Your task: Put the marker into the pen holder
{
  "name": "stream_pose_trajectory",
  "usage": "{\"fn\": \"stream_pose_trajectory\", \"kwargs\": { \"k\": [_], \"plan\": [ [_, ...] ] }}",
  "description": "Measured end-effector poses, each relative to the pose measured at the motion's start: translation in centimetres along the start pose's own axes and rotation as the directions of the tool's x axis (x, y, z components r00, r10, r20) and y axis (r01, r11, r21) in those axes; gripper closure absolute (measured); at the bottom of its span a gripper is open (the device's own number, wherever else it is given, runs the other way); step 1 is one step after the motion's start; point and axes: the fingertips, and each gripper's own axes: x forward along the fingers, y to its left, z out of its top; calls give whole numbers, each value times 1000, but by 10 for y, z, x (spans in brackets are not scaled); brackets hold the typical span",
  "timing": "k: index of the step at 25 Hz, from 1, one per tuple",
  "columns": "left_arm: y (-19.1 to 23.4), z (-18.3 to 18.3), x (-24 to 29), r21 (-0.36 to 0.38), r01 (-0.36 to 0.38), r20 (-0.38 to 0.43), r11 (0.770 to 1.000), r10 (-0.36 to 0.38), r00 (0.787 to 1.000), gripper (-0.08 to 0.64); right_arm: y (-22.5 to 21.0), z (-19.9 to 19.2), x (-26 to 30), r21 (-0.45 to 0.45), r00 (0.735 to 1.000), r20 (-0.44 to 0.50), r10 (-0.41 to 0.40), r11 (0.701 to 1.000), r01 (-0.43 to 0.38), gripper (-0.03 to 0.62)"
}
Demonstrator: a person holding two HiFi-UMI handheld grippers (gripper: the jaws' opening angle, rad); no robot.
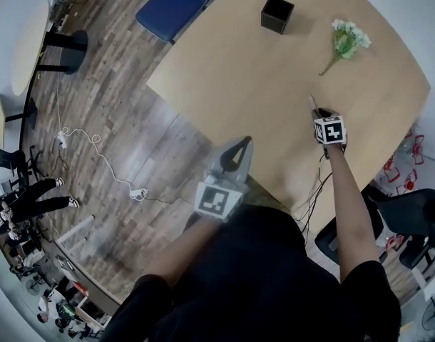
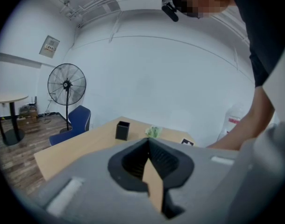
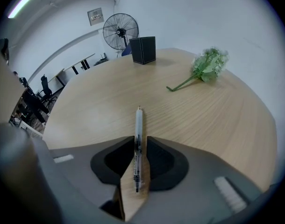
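Currently: right tool [image 3: 140,138] pinching marker [image 3: 138,125] lengthwise, above the desk [image 1: 260,84] near its front edge. Pen holder [image 1: 277,13] by far edge, bare desk between. Left tool [image 2: 148,141] pressed together, empty. Wooden floor [image 1: 118,105] beyond.

Ref = pen holder [image 1: 277,13].
- Holder mouth faces up, open; overhead approach free.
- Tabletop [image 1: 239,98] betw. holder and right tongs [image 3: 138,141]: bare wood, straight path clear.
- Only obstacle on tabletop: flower sprig [image 1: 344,43], flat, right of holder, well apart, off the direct line.
- Blue chair [image 1: 171,2]: left of holder, past tabletop edge.
- Left tongs [image 1: 244,142]: off tabletop edge, far from holder, not in path.
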Motion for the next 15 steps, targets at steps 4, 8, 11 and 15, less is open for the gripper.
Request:
{"fn": "stream_pose_trajectory", "kwargs": {
  "k": [4, 8, 11, 15],
  "plan": [
    [1, -1, -1, -16, -11, -1, 1000, 11, 1000, 557, 3, -4, 0, -13, 1000, -6, 10, 1000, -10, 548],
    [-7, 9, -10, -44, 33, 56, 998, -31, 998, 557, 18, -9, -12, 5, 998, 45, 45, 999, -45, 548],
    [-10, 10, -22, -46, 45, 67, 998, -41, 997, 557, 36, -8, -32, 31, 991, 120, 66, 997, -70, 548],
    [-5, 12, -42, -22, 32, 63, 999, -30, 998, 557, 65, -4, -71, 105, 968, 247, 44, 992, -72, 548]
  ]
}}
